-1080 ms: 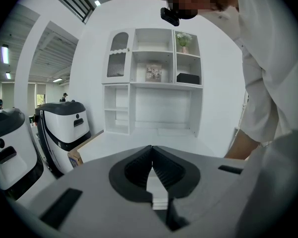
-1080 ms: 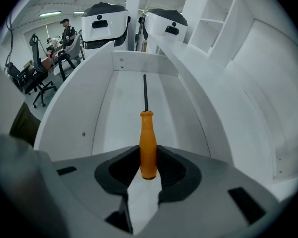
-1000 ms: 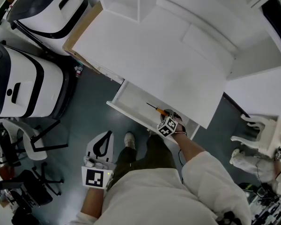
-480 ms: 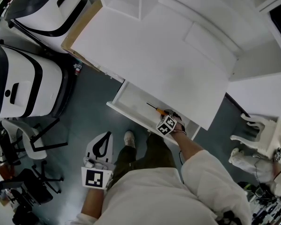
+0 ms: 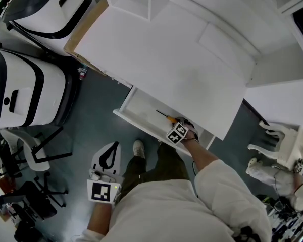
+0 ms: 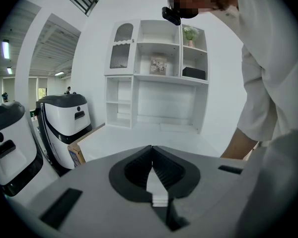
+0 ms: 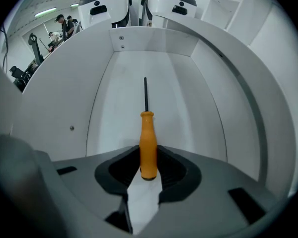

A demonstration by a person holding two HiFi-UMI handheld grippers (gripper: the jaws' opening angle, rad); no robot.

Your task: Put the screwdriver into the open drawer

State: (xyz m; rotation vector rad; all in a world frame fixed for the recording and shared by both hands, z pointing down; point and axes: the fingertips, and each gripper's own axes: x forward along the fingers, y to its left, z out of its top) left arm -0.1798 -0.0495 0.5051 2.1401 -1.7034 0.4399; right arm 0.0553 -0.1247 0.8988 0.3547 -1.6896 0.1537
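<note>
At left, the left gripper (image 6: 152, 157) is held well back from the white counter (image 5: 161, 54), its jaws clenched together with nothing between them. To the right, the right gripper (image 7: 149, 165) points steeply down into the open drawer (image 7: 54, 103), its jaws grasping the screwdriver (image 7: 148, 143) by the butt of its orange handle. Handle and dark shaft stick straight out ahead of the jaws, over the drawer floor.
</note>
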